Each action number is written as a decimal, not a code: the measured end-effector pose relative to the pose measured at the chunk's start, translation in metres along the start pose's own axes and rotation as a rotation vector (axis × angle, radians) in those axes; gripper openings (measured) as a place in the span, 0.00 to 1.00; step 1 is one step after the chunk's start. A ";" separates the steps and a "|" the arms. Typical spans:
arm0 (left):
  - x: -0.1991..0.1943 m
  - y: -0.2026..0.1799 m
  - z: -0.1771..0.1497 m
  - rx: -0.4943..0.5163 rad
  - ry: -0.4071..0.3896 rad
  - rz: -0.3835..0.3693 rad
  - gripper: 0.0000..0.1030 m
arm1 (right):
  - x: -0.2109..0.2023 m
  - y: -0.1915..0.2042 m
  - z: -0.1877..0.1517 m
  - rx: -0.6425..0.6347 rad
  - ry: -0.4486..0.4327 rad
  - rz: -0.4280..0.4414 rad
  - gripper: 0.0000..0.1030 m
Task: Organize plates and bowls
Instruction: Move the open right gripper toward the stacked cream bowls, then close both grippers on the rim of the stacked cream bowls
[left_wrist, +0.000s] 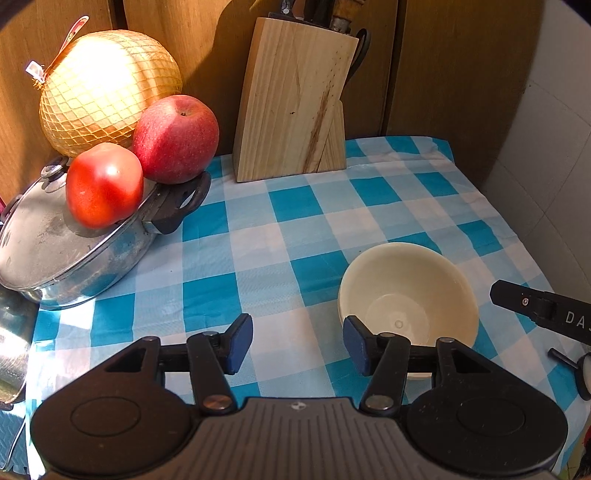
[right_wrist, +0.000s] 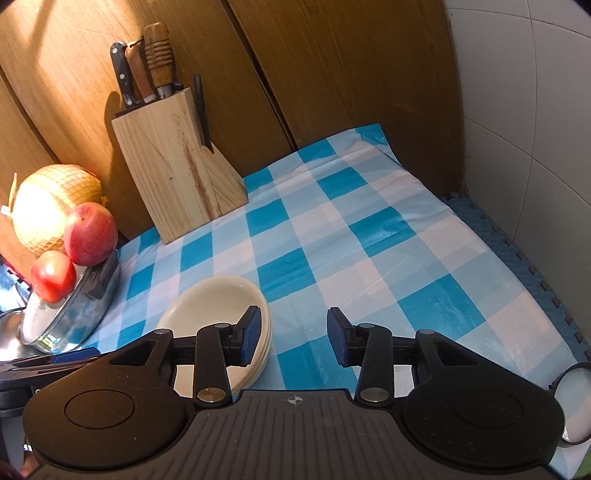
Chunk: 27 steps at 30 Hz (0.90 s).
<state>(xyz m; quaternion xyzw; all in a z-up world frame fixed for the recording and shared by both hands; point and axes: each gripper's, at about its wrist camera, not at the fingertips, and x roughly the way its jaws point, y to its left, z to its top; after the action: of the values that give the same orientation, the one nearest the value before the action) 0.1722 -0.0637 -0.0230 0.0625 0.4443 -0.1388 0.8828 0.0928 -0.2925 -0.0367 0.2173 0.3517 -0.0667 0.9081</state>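
A: What do we see at the back, against the wooden wall (right_wrist: 332, 74)?

B: We see a wooden knife block (left_wrist: 295, 99) with several handles (right_wrist: 147, 66) standing out of its top. It stands on the blue and white checked cloth (left_wrist: 295, 236).

A: And on the left?

B: We see a steel pot (left_wrist: 74, 258) with its lid on. A tomato (left_wrist: 105, 184) and a red apple (left_wrist: 176, 138) rest on the lid, and behind them is a pomelo in a yellow net (left_wrist: 107, 88).
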 end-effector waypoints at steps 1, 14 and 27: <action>0.001 0.000 0.002 0.000 0.001 0.001 0.47 | 0.002 -0.001 0.001 0.004 0.002 -0.001 0.48; 0.026 -0.003 0.024 -0.010 0.015 -0.007 0.52 | 0.022 -0.002 0.016 0.017 0.021 0.000 0.54; 0.044 -0.008 0.027 -0.014 0.064 -0.086 0.55 | 0.046 0.008 0.016 0.009 0.091 0.025 0.61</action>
<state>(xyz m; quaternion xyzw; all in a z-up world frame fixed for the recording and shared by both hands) 0.2155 -0.0862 -0.0421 0.0416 0.4755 -0.1716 0.8618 0.1393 -0.2913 -0.0544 0.2285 0.3894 -0.0469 0.8910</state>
